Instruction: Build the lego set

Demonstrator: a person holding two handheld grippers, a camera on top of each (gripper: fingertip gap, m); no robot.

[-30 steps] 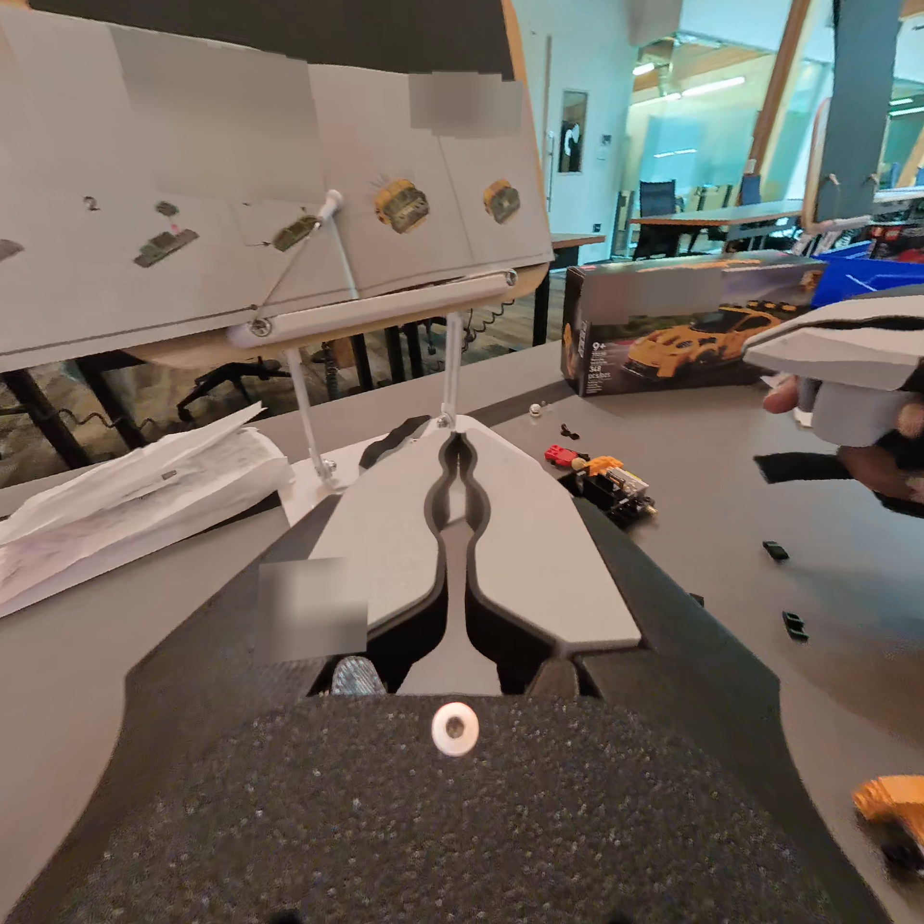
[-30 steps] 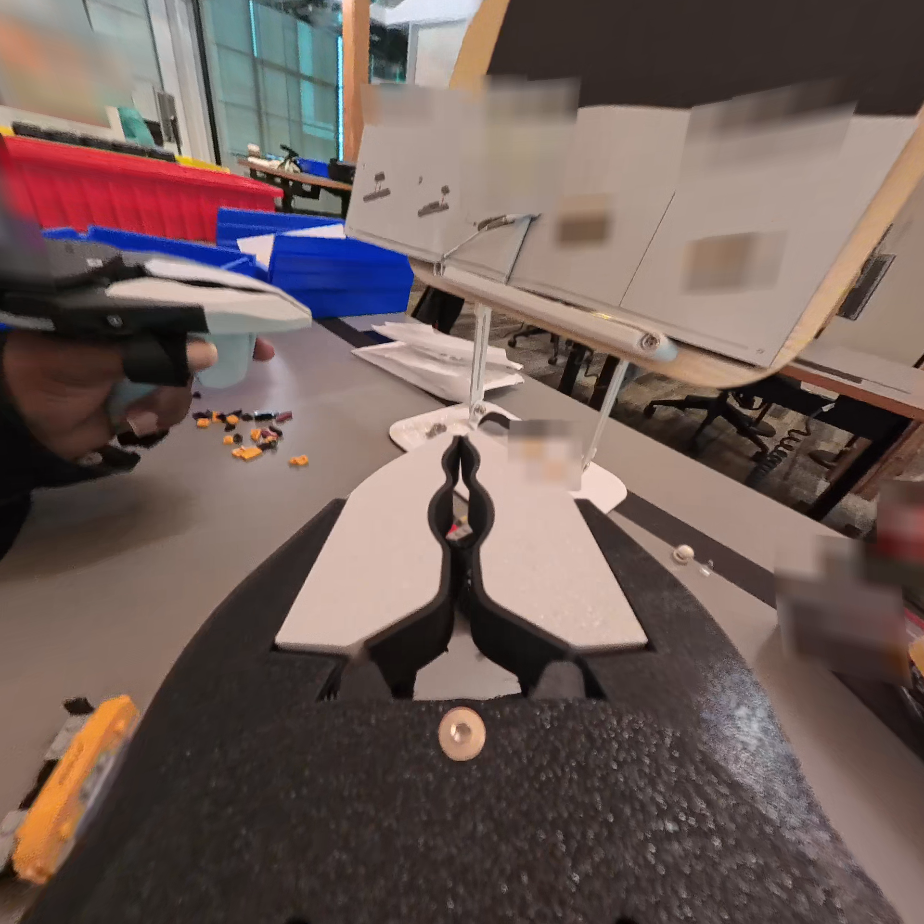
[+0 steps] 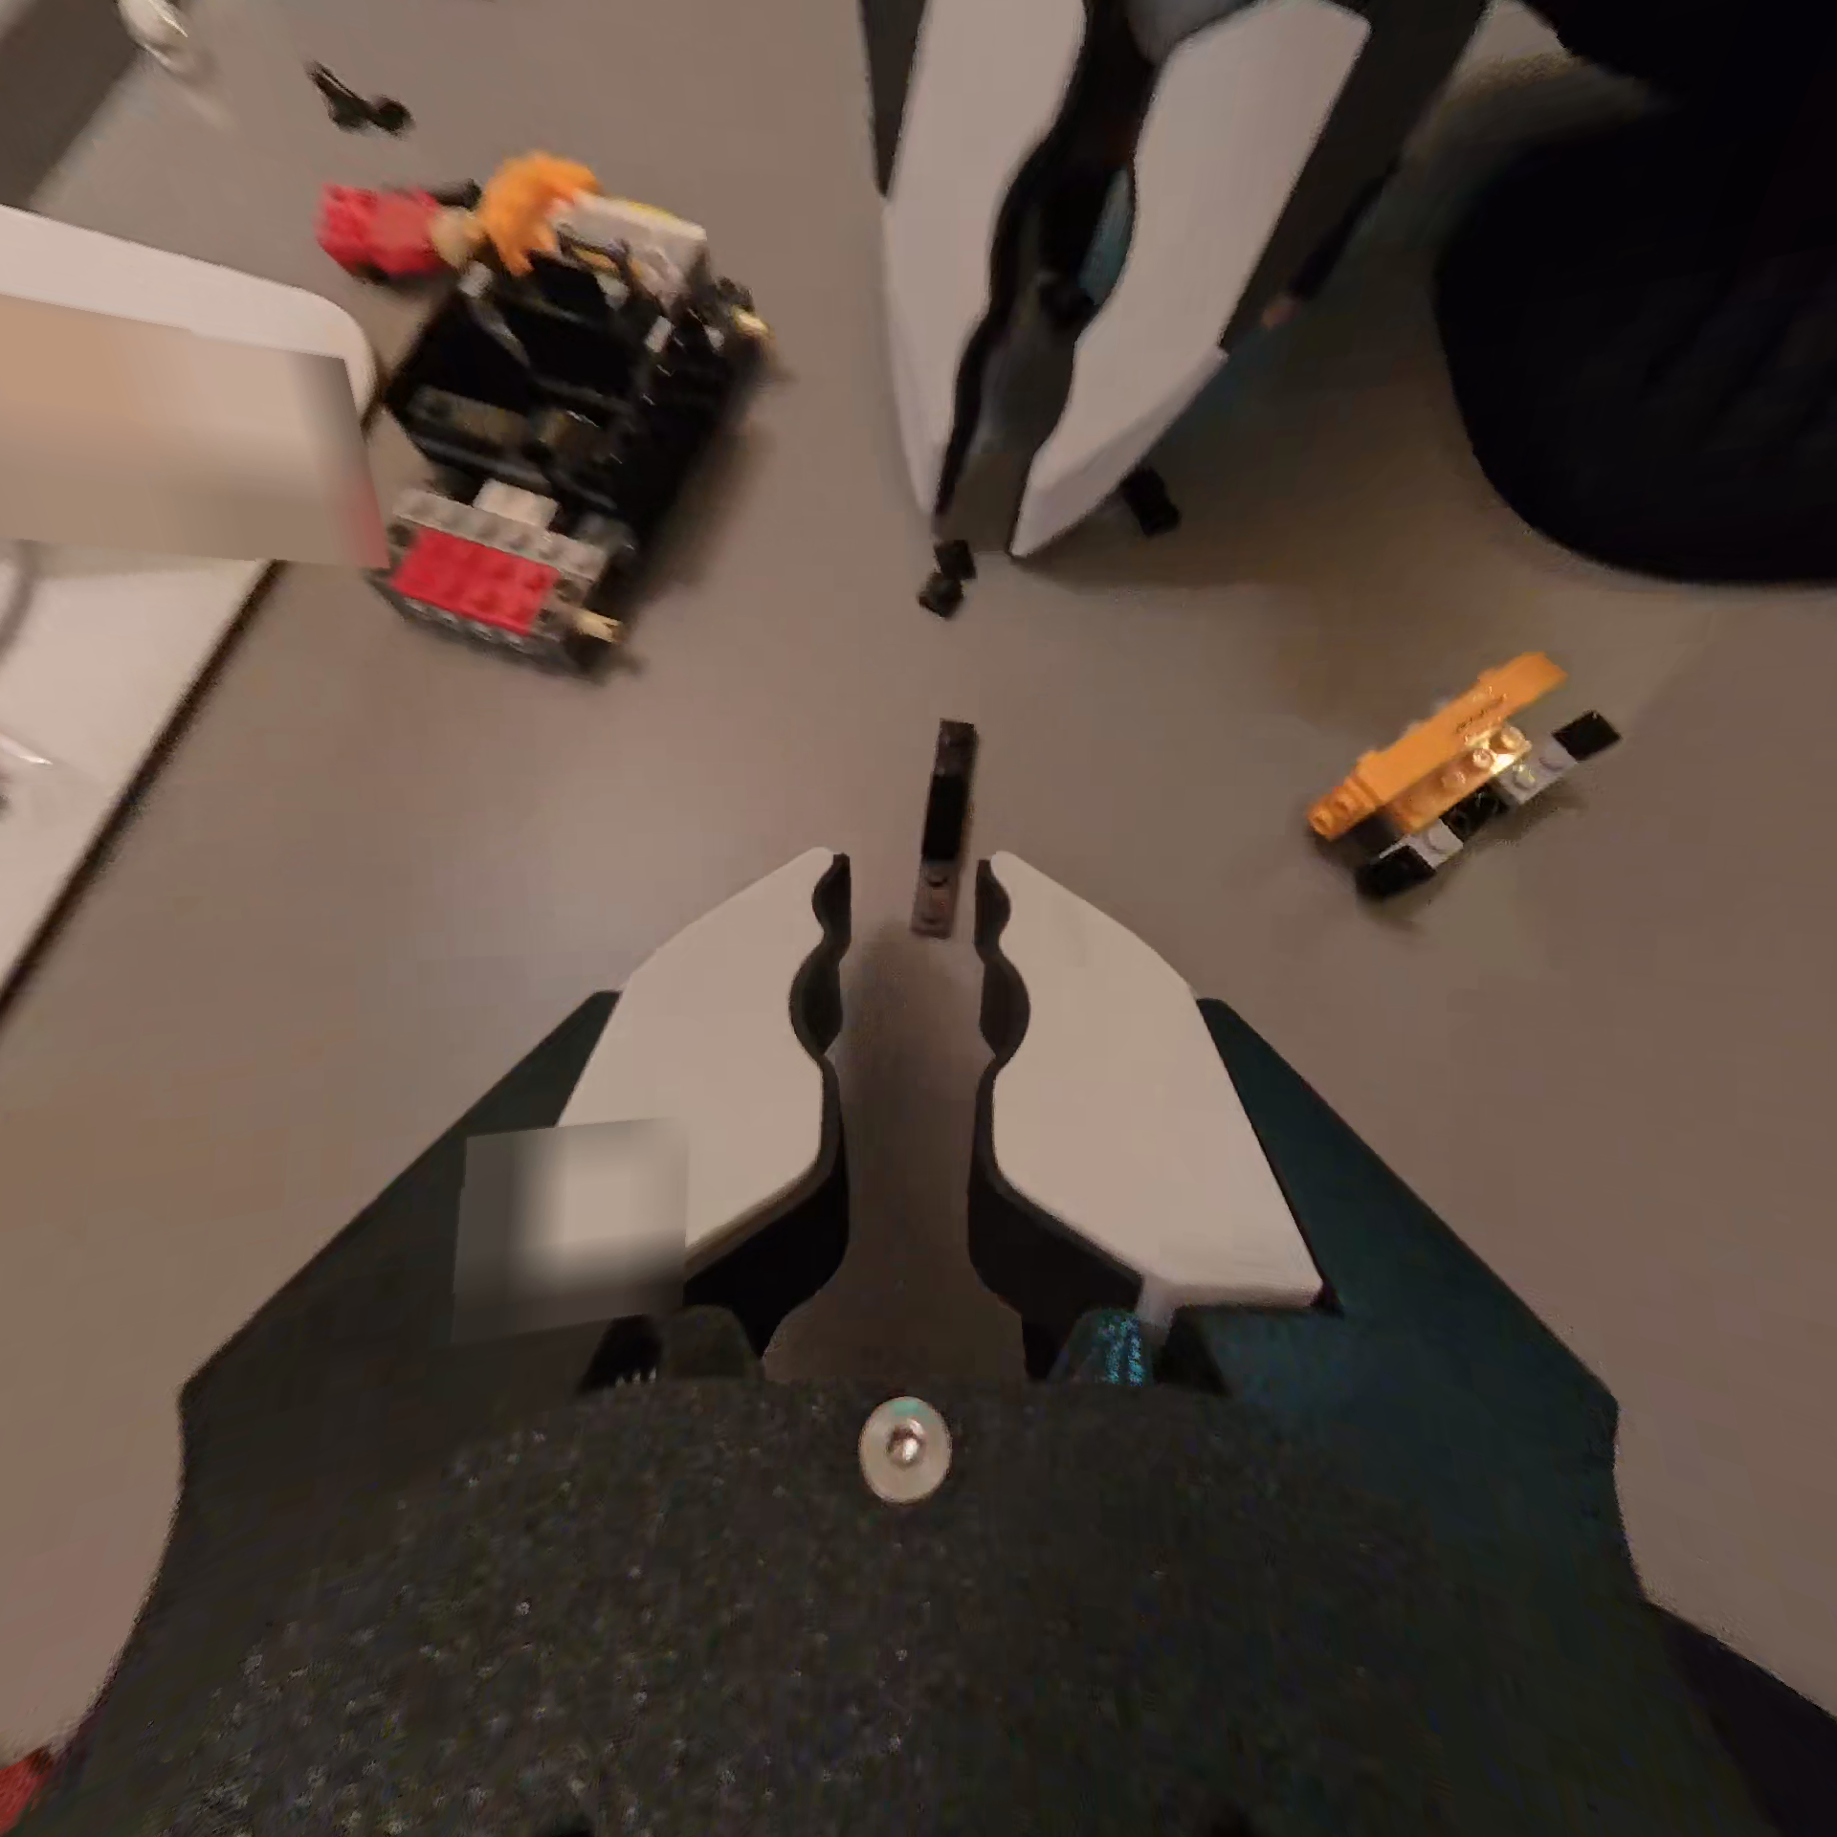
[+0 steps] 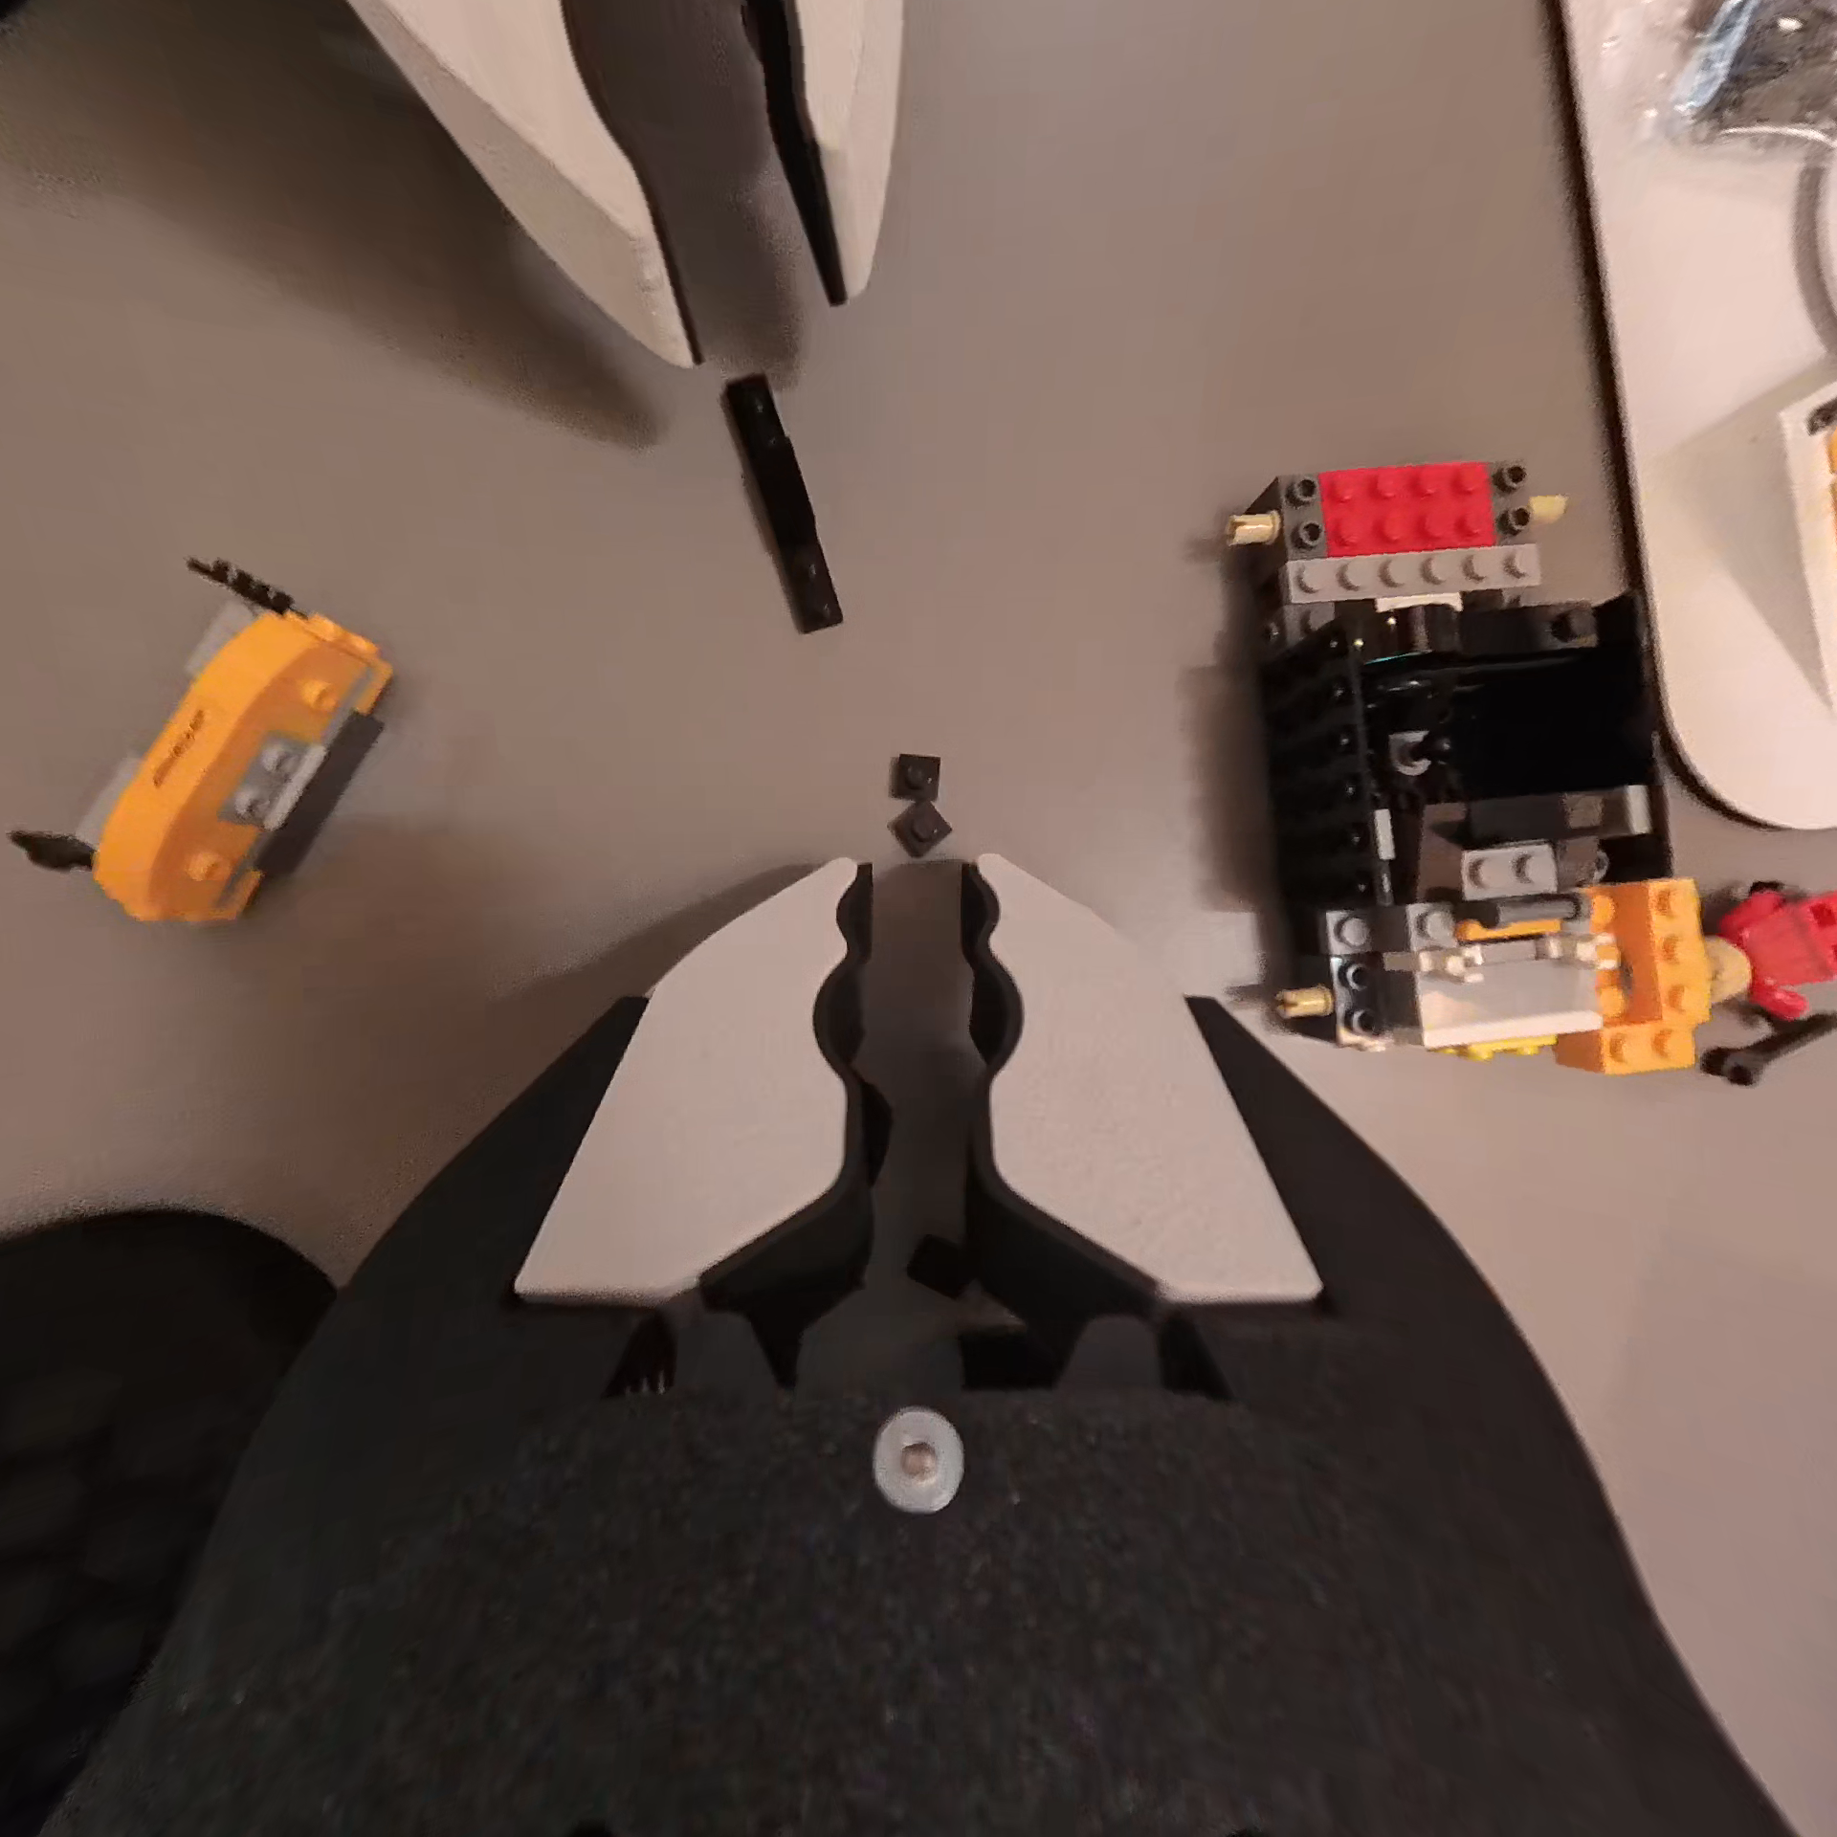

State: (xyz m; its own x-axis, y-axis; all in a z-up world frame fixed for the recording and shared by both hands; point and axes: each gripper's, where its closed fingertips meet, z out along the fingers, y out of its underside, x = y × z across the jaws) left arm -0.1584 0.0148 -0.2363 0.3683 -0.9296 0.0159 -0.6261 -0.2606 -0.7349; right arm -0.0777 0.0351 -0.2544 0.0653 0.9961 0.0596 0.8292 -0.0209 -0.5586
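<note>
My left gripper (image 3: 913,875) is open and points down at the grey table. A long black plate (image 3: 944,825) lies flat just ahead of its fingertips, reaching into the gap between them. My right gripper (image 4: 917,865) is open, facing the left gripper (image 4: 755,298) from the opposite side. Two small black square plates (image 4: 919,800) lie just ahead of its tips, and the long black plate (image 4: 780,502) lies beyond them. The right gripper also shows in the left wrist view (image 3: 984,527). Neither gripper holds anything.
A black car chassis (image 4: 1441,755) with red and grey bricks sits on the right, with a red minifigure (image 4: 1779,944) beside it. An orange sub-assembly (image 4: 239,755) lies on the left. The white base of a stand (image 4: 1740,497) lies beyond the chassis. My right fingertips sit around 9 cm from my left ones.
Both grippers have tipped down from facing the instruction stand to facing the table, and have come close together tip to tip. Both were shut and are now open.
</note>
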